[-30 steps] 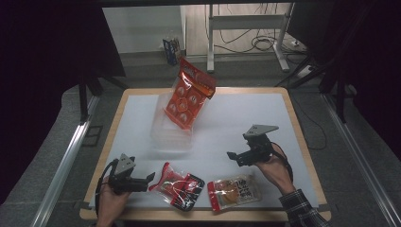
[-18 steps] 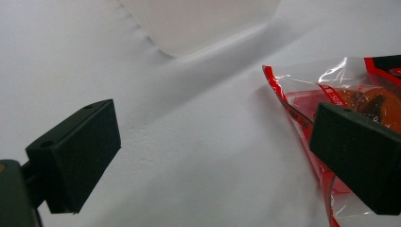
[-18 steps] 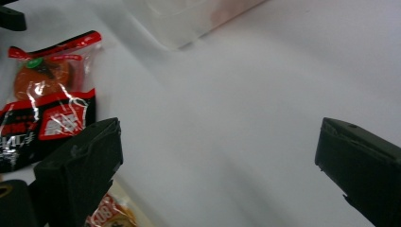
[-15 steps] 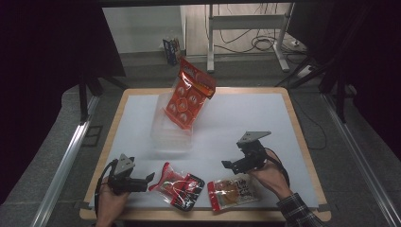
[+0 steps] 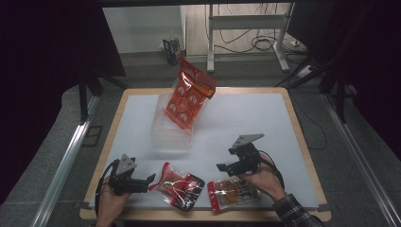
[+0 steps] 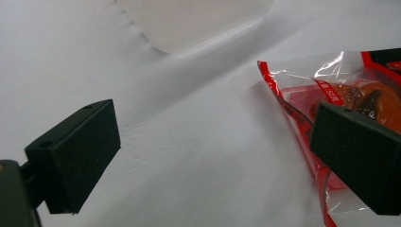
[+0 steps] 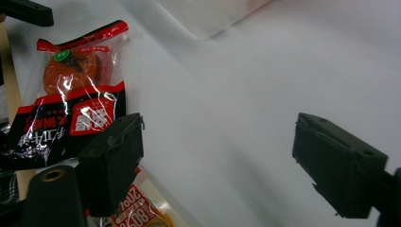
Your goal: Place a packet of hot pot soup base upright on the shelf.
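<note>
A red-and-black snack packet (image 5: 179,185) lies near the table's front edge, with an orange-and-clear packet (image 5: 231,191) to its right. My left gripper (image 5: 150,179) is open, level with the table, its tips at the red packet's left end. In the left gripper view one jaw overlaps the packet's clear sealed edge (image 6: 293,109) and the pads press nothing. My right gripper (image 5: 222,167) hovers just above the orange packet's far edge. Its jaws have just been closing a little and are open, with bare white surface between them (image 7: 222,151). The red packet (image 7: 75,104) lies beside its left jaw.
A clear plastic container (image 5: 172,132) stands mid-table with a large orange snack bag (image 5: 189,94) leaning upright in it. The white sheet (image 5: 265,123) covers a wood-edged table. Dark stands and cables sit on the floor beyond the far edge.
My right gripper has moved left and toward the front edge, sinking slightly, and now sits over the orange packet. Its jaws look slightly narrower. My left gripper and both packets have stayed put.
</note>
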`<action>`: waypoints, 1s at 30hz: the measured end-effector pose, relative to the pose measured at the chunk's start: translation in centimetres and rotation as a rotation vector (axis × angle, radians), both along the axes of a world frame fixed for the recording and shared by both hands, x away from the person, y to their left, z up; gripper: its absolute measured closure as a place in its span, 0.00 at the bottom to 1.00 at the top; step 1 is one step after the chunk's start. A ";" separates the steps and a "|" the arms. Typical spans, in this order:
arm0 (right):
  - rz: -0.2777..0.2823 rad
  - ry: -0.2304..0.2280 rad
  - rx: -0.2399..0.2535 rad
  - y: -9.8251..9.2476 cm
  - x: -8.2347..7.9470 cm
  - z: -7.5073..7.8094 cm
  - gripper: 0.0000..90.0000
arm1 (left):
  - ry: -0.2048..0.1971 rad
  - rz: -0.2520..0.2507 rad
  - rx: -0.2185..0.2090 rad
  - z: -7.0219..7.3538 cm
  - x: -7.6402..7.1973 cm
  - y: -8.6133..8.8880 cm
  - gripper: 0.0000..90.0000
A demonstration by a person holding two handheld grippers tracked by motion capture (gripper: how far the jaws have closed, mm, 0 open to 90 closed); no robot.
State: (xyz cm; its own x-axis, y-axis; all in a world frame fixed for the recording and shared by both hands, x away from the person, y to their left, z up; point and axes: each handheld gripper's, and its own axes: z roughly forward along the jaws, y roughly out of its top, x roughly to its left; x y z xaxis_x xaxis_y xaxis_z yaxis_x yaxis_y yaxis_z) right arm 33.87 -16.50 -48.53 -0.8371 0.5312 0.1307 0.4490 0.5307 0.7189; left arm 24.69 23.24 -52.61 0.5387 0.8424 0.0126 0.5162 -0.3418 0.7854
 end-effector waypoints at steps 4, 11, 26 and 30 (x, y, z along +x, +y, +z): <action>0.013 -0.001 -0.018 0.4 -0.2 -0.2 0.24 | 0.002 -0.012 -0.012 0.1 0.0 -0.1 0.03; 0.026 0.024 -0.012 0.9 -0.4 -0.3 0.33 | 0.006 -0.015 0.000 0.1 0.0 -0.5 0.03; 0.168 0.091 -0.049 4.6 -1.5 -1.8 0.56 | 0.001 0.003 0.009 0.1 0.0 -0.3 0.04; 0.193 0.089 -0.070 5.4 -1.9 -2.1 0.54 | -0.001 0.007 0.013 0.1 0.0 -0.3 0.04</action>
State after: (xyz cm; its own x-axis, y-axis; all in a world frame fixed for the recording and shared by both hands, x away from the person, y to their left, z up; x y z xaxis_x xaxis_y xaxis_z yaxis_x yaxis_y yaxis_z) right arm 31.98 -11.05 -50.68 -0.9110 0.3724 0.1774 0.3944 0.6604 0.6390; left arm 24.68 22.98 -52.52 0.5331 0.8457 0.0239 0.5173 -0.3482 0.7817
